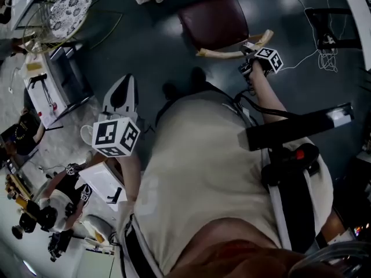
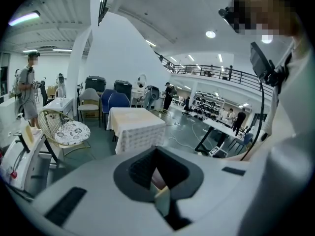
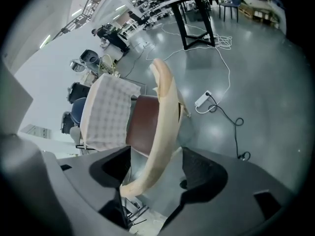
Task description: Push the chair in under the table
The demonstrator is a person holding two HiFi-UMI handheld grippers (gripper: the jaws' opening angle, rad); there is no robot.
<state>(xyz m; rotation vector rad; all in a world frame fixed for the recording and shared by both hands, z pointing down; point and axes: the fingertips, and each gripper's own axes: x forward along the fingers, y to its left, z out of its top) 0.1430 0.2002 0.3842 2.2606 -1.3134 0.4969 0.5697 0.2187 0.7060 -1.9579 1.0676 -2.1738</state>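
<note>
The right gripper point(image 3: 156, 173), fingers spread, is straddling the curved backrest point(image 3: 165, 113) of the maroon chair point(image 1: 213, 21) standing before the far cloth-covered table point(image 3: 106, 113), while the left gripper point(image 2: 160, 183), fingers pressed together, is idling; clamping and pushing farther away likely follows.

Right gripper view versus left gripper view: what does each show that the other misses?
Right only: the chair, its curved backrest standing between the jaws of the open right gripper, and a power strip. Left only: the shut left gripper, a wicker seat with a patterned cushion, and a standing person. Both: the cloth-covered table.
</note>
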